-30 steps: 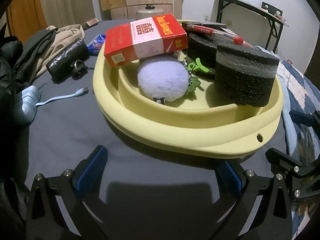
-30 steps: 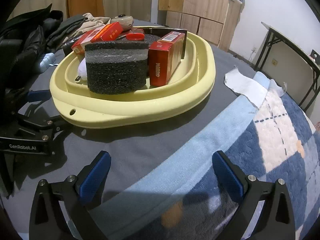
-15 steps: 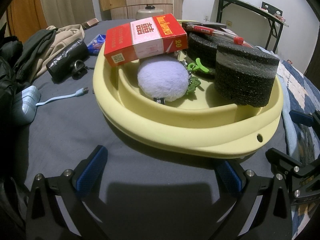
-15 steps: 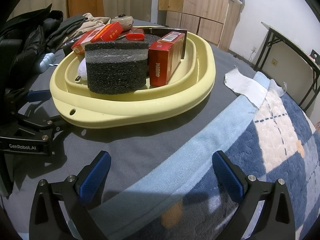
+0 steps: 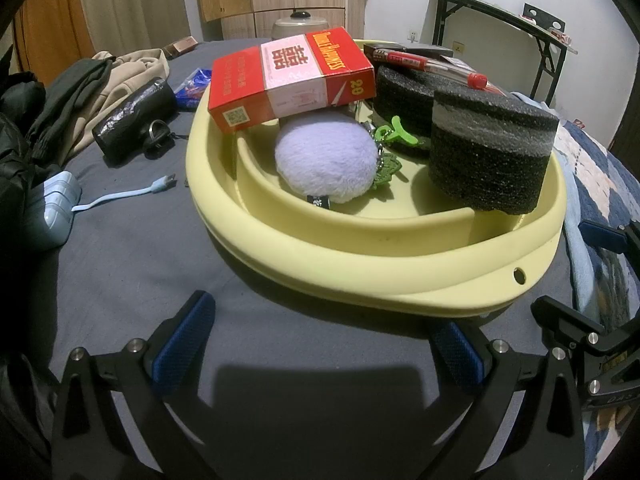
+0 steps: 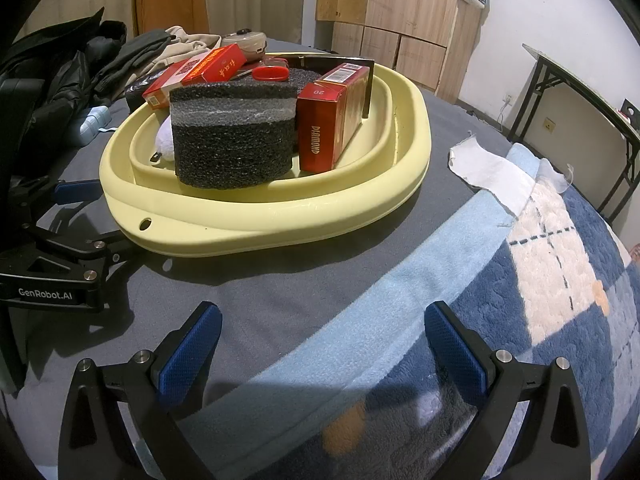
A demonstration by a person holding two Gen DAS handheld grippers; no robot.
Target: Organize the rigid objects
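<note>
A pale yellow tray [image 5: 360, 276] [image 6: 280, 220] sits on the dark grey bed cover. It holds a red and white cigarette box [image 5: 288, 80] resting on a lilac fluffy ball [image 5: 326, 160], a green clip [image 5: 394, 132], two black foam blocks [image 5: 488, 156] [image 6: 234, 140], a red pen [image 5: 432, 66] and a red Diamond box [image 6: 332, 120]. My left gripper [image 5: 320, 344] is open and empty just before the tray's near rim. My right gripper [image 6: 316, 344] is open and empty over the cover, short of the tray.
Left of the tray lie a black pouch [image 5: 134, 120], a light blue charger with cable [image 5: 52, 212], a blue packet [image 5: 196, 80] and piled clothes [image 5: 68, 96]. A blue plaid blanket [image 6: 540, 300] and a white cloth [image 6: 488, 172] lie to the right.
</note>
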